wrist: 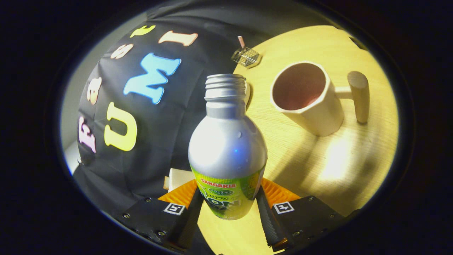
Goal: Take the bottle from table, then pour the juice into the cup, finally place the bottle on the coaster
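Evidently the tool (229, 209) was clamped on the capless silver metal bottle with green label (228, 152), held tilted above the pale wooden bench (318, 159); pour step pending, so next move needed its mouth over the cream faceted cup (304, 97).

Silver bottle (227, 148), uncapped, green label low, sits between the fingers. Cream cup (307, 97) with peg handle, empty, stands well beyond them, apart from it.

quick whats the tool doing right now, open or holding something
tool: shut on the bottle, both fingers pressing its lower body, cap off, tilted toward the cup.
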Motion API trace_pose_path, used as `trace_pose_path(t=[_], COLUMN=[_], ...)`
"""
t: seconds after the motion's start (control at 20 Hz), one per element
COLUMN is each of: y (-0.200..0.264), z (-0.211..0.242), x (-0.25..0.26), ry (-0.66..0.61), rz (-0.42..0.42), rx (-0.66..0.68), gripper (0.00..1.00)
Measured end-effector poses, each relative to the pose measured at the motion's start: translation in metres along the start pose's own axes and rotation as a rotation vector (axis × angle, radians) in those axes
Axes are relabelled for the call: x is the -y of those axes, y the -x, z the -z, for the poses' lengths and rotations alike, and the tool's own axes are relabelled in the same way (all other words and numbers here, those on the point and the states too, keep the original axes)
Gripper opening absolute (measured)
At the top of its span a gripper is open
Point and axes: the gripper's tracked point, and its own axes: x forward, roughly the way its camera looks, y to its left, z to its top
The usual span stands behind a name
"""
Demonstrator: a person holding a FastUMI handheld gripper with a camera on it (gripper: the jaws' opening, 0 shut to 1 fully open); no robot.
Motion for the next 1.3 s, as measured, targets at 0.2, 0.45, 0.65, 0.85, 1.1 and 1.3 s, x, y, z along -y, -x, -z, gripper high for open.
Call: trace_pose_path(t=[0.2,0.45,0.65,0.85,1.1,1.3], y=[-0.005,-0.014,-0.023,-0.033,-0.043,-0.057], z=[0.007,0.011,0.018,0.012,0.004,0.008], x=[-0.010,-0.021,-0.030,-0.036,-0.052,-0.056], ry=[0.104,0.292,0.436,0.599,0.738,0.859], rz=[0.009,0.039,0.056,0.105,0.122,0.149], rx=[0.033,0.077,0.103,0.137,0.185,0.186], gripper=[0.76,0.76,0.76,0.76,0.76,0.76])
